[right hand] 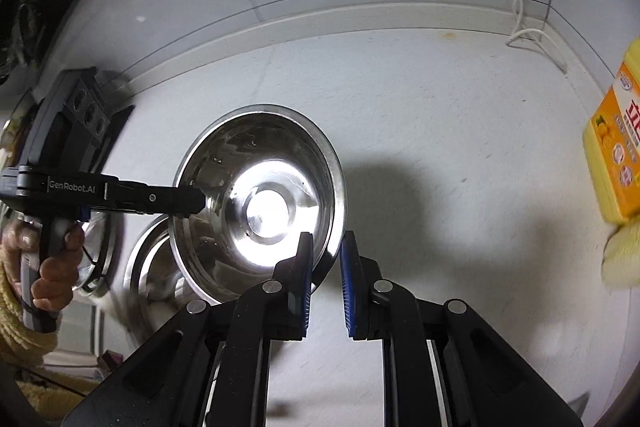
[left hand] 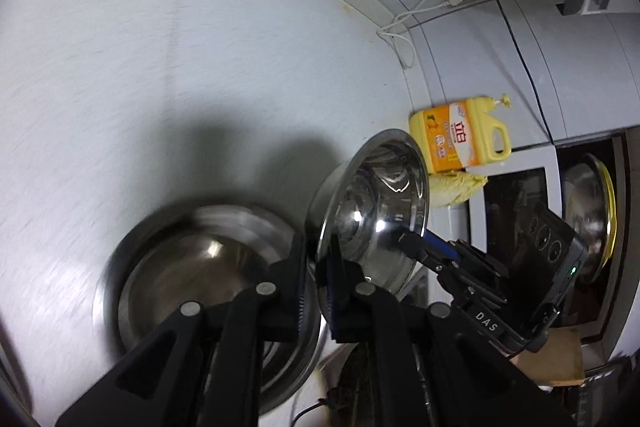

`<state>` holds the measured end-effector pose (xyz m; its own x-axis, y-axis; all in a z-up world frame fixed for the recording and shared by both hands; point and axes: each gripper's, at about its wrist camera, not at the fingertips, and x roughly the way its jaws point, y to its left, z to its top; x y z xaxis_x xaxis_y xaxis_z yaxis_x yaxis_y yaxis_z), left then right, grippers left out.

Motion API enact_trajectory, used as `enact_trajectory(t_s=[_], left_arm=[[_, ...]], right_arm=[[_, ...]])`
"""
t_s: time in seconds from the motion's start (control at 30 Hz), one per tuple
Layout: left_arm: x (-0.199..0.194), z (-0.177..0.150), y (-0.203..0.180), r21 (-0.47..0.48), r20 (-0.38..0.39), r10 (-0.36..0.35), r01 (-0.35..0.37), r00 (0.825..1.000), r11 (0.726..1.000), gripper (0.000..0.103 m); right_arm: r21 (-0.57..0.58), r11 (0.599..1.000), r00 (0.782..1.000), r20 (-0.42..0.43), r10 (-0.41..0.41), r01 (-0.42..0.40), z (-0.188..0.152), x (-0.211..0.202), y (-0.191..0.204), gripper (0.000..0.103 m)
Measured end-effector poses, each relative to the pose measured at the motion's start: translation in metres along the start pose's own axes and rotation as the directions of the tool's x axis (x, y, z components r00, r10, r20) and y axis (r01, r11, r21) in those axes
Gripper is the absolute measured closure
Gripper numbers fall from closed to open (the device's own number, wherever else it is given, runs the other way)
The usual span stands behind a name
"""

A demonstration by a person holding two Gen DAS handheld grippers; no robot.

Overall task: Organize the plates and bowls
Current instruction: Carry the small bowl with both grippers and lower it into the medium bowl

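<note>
Steel bowl (right hand: 260, 203) hangs tilted above the white desk (right hand: 440, 131), pinched at opposite points of its rim: the left tool (left hand: 316, 267) is clamped tight on one edge, the right tool (right hand: 326, 267) on the other. A second steel bowl (left hand: 200, 267) sits on the desk below. Yellow detergent jug (left hand: 460, 139) stands near the wall.

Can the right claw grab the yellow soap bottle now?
Probably not: the right claw is shut on the rim of the steel bowl. Nothing blocks the soap bottle, but it must let go first.
</note>
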<state>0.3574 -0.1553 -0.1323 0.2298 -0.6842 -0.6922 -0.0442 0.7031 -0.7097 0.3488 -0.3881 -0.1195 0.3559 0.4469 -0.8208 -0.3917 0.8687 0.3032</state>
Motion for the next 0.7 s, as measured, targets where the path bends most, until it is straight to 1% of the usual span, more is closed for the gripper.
enact_trajectory(t_s=[0.1,0.2,0.27,0.4,0.53,0.63,0.7], left_arm=[[-0.024,-0.03,0.019,-0.011,0.02,0.03,-0.03,0.999,0.999,0.095],[-0.029,-0.049,0.045,-0.046,0.001,0.065,-0.065,0.998,0.997,0.095],[-0.028,-0.054,0.055,-0.065,-0.002,0.08,-0.08,0.997,0.995,0.095],[-0.025,-0.059,0.06,-0.046,0.006,0.113,-0.112,0.994,0.993,0.095],[-0.023,-0.062,0.065,-0.035,0.012,0.144,-0.144,0.989,0.989,0.095],[-0.026,-0.061,0.064,-0.019,0.038,0.178,-0.177,0.983,0.984,0.095],[-0.03,-0.06,0.062,-0.003,0.065,0.21,-0.211,0.975,0.978,0.095]], right_arm=[[-0.029,0.999,0.999,-0.032,0.037,-0.038,-0.017,-0.002,0.023,0.091],[-0.044,0.996,0.994,-0.082,0.076,-0.08,-0.031,0.013,0.043,0.091],[-0.039,0.995,0.988,-0.129,0.082,-0.087,-0.037,0.03,0.051,0.091],[-0.033,0.996,0.98,-0.185,0.075,-0.082,-0.042,0.052,0.057,0.091],[-0.031,0.997,0.976,-0.209,0.057,-0.064,-0.045,0.061,0.058,0.091],[-0.042,0.998,0.976,-0.214,0.037,-0.047,-0.049,0.059,0.07,0.091],[-0.048,0.998,0.977,-0.212,0.035,-0.046,-0.051,0.057,0.072,0.09]])
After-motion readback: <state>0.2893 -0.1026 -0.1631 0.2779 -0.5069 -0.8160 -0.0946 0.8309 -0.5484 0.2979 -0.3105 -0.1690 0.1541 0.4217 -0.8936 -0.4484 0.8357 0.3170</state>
